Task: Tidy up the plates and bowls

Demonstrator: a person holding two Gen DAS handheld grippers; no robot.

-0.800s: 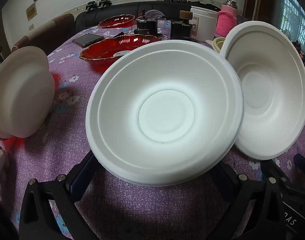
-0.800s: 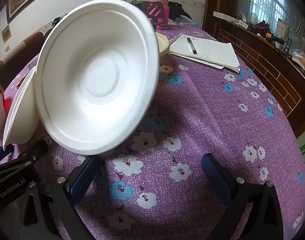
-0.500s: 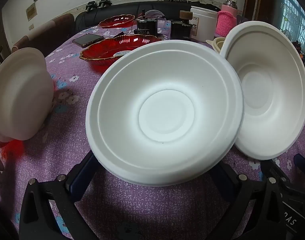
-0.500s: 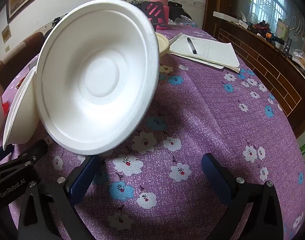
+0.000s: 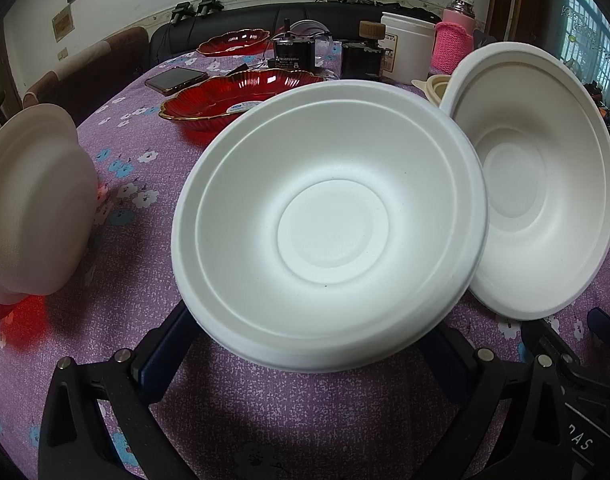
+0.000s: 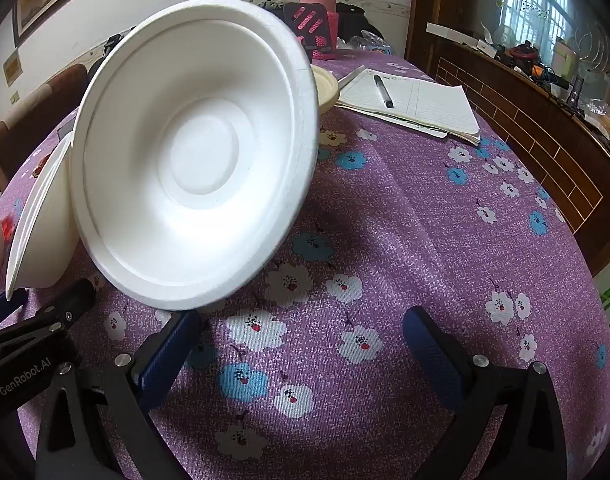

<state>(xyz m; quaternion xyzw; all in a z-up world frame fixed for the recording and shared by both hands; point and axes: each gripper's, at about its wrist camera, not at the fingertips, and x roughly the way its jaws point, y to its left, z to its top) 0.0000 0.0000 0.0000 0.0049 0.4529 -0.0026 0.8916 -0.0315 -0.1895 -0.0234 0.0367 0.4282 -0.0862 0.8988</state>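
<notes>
**A:** Three white bowls are in sight and none sits inside another, so I'd judge your sorting barely begun.

**B:** Where are they against my grippers?

**A:** Your left gripper has its fingers spread wide, with the tips hidden behind the near bowl. That bowl tilts its mouth toward you, and I cannot tell whether the fingers clamp it. Your right gripper gapes wide. The second bowl touches only the finger at 7 o'clock, and the other finger stands well apart at 4 o'clock, gripping nothing. In your left view the second bowl is at 3 o'clock, just beside the near one.

**B:** And the third?

**A:** The third bowl is at 9 o'clock in your left view, showing its outside, apart from the pair. All the nesting looks left to do.

**B:** What about the surface?

**A:** The bench wears a purple flowered cloth. Toward 12 o'clock in your left view lie two red dishes, a phone, a white jar and a pink-sleeved bottle. A notebook with a pen lies at 1 o'clock in your right view. Beyond are a pale wall and a wooden counter under a window.
</notes>
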